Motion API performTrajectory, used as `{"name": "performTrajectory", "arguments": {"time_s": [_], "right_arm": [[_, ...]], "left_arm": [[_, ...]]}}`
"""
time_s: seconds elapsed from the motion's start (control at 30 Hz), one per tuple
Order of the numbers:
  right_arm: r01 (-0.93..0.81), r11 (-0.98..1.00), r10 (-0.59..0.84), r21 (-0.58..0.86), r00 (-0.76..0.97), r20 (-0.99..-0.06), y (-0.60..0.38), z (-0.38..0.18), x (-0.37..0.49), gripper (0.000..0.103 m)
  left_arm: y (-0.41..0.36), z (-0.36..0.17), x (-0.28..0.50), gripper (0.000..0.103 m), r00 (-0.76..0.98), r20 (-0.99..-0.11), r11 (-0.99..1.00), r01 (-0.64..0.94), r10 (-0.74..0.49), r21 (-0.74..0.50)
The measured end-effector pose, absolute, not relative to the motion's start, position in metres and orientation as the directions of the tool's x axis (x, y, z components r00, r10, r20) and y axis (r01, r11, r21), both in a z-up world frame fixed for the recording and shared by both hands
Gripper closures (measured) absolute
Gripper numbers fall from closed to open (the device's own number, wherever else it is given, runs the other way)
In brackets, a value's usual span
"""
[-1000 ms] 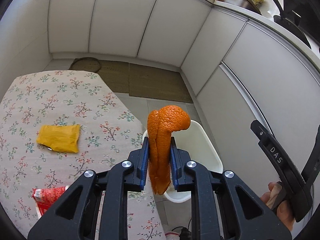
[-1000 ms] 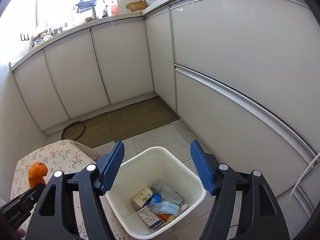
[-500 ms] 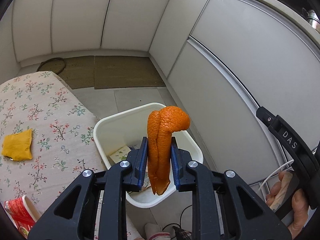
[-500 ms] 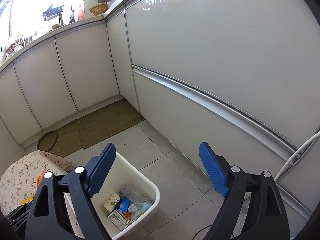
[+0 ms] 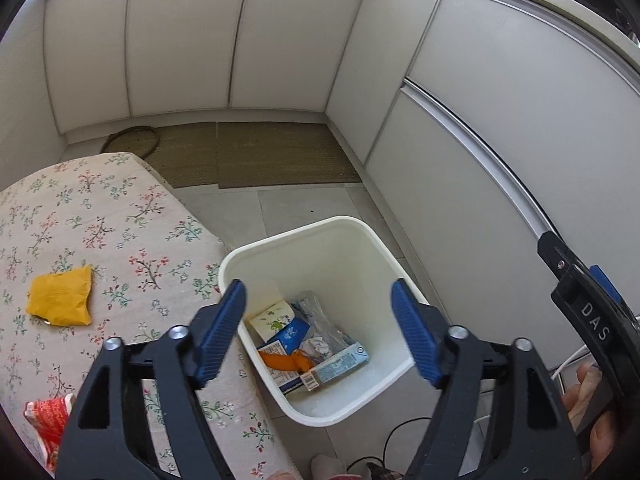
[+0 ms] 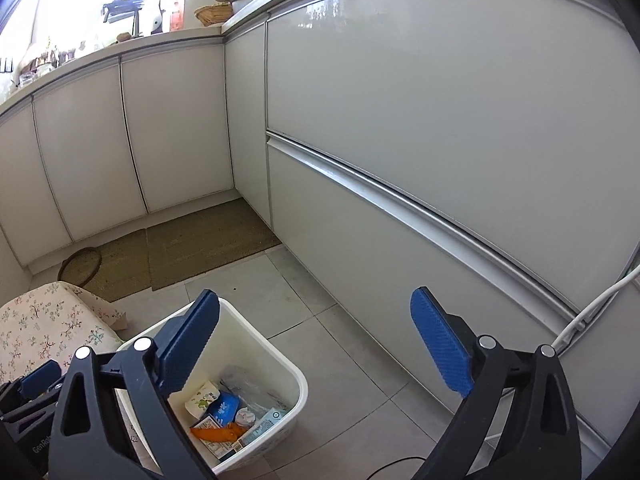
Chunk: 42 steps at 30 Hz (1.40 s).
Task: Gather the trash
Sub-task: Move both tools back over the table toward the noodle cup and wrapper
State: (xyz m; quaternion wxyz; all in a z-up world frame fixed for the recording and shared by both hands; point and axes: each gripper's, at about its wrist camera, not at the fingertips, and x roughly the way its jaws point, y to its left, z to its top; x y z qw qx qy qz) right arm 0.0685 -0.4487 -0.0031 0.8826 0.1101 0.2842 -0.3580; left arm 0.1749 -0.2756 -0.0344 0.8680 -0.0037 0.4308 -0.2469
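A white trash bin (image 5: 308,232) stands on the tiled floor beside the floral-clothed table (image 5: 100,220). Inside it the orange peel (image 5: 286,361) lies on top of cartons and wrappers; the right wrist view shows the bin (image 6: 276,354) and the peel (image 6: 216,434) too. My left gripper (image 5: 320,300) hangs over the bin, its jaws opening wide with nothing between them. My right gripper (image 6: 316,308) is to the right of the bin above the floor, its jaws also opening, empty. A yellow wrapper (image 5: 60,300) and a red wrapper (image 5: 46,412) lie on the table.
White cabinet fronts (image 5: 500,128) curve around the corner behind and to the right of the bin. A brown mat (image 5: 256,152) covers the floor at the back. A white cable (image 6: 592,308) runs along the cabinet at right. A hand (image 5: 588,404) holds the right gripper's handle.
My left gripper opened and the orange peel dropped from it into the bin. The right gripper widened and swung to the right, away from the bin.
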Motion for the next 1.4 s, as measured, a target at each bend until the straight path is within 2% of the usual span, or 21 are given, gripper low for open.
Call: {"name": "performTrajectory", "arguments": {"time_s": [0.03,0.43,1.0,1.2,1.4], "right_arm": [[0.690,0.723,-0.571,-0.018,0.584,-0.577,-0.445,-0.003,0.069,0.007],[0.631,0.771,-0.559,-0.082,0.610,-0.561,-0.405,0.000,0.080,0.007],[0.458,0.885,-0.420,-0.081,0.715,-0.558,-0.306,0.008,0.119,0.007],[0.412,0.908,-0.381,-0.077,0.733,-0.564,-0.275,0.009,0.135,0.007],[0.371,0.927,-0.331,-0.056,0.739,-0.587,-0.250,0.007,0.147,0.007]], "left_arm": [[-0.272,-0.033,0.175,0.015,0.521,-0.743,0.886,0.411,-0.420,-0.212],[-0.230,-0.019,0.176,0.011,0.573,-0.751,0.934,0.313,-0.328,-0.169],[-0.120,-0.011,0.185,0.010,0.598,-0.783,0.985,0.128,-0.172,-0.118],[-0.081,-0.020,0.188,0.009,0.534,-0.838,0.993,0.091,-0.116,-0.080],[-0.052,-0.058,0.187,0.008,0.380,-0.921,0.993,0.102,-0.087,-0.052]]}}
